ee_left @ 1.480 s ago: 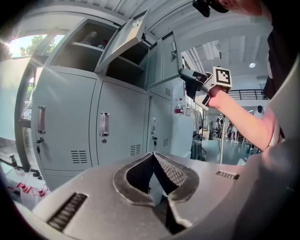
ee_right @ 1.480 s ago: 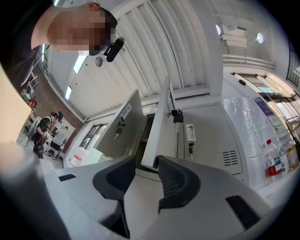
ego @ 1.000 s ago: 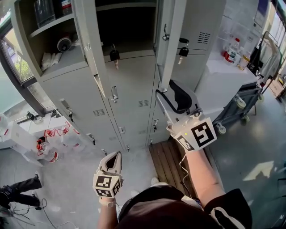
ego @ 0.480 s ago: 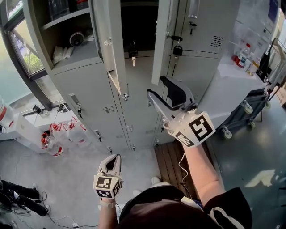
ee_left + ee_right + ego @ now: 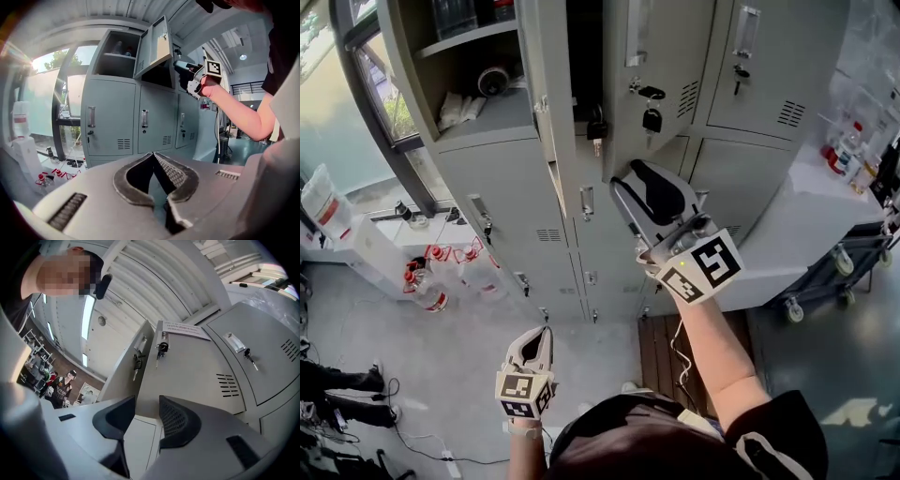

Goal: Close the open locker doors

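On the grey lockers two upper doors stand open. The left door [image 5: 542, 89] sticks straight out, edge-on, beside its shelf compartment [image 5: 473, 80]. The middle door [image 5: 661, 66], with keys [image 5: 652, 117] in its lock, is swung most of the way in, leaving a narrow dark gap [image 5: 581, 56]. My right gripper [image 5: 628, 176] is raised close to this door's lower part; its jaws have just been closing but still stand apart with nothing between them [image 5: 146, 401]. My left gripper [image 5: 546, 330] hangs low over the floor, jaws shut and empty [image 5: 153, 153].
A white counter [image 5: 806, 225] with bottles [image 5: 839, 155] and a wheeled cart [image 5: 862, 258] stand at the right. Several bottles [image 5: 431, 281] lie on the floor by the window at the left. A wooden platform [image 5: 661, 356] lies before the lockers. Cables run at the lower left.
The right gripper has moved up and left, and the middle door has swung inward, narrowing the dark gap. The left gripper has stayed low.
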`<state>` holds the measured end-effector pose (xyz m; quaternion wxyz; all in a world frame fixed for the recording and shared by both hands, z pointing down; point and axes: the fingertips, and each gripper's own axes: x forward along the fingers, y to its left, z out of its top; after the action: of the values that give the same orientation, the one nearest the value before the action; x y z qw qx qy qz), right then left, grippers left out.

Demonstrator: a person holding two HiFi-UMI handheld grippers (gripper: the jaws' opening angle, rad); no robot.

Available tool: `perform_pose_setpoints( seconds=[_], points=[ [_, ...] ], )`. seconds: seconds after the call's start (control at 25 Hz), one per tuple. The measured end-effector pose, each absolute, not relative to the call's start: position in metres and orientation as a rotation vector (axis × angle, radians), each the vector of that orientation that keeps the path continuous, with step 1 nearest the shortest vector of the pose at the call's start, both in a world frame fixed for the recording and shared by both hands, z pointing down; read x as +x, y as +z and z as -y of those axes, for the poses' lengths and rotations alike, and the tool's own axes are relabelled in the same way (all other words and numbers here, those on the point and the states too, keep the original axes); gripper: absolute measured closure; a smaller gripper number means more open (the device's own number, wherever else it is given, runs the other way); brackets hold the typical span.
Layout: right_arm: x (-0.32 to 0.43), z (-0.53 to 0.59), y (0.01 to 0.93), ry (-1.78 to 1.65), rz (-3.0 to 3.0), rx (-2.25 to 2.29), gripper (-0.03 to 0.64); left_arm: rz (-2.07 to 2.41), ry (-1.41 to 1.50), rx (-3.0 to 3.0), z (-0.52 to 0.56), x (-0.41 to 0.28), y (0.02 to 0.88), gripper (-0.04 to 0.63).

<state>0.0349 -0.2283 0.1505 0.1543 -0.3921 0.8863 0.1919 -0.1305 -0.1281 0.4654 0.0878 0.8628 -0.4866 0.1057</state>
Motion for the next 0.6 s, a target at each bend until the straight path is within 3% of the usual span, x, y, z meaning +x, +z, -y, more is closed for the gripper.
perform_pose_setpoints(
  seconds=[0.6],
  points=[
    [0.032, 0.299, 0.148, 0.449, -2.534, -1.021, 0.463, 1.655, 0.311, 2.423, 0.140, -0.135, 0.465, 0.575]
  ],
)
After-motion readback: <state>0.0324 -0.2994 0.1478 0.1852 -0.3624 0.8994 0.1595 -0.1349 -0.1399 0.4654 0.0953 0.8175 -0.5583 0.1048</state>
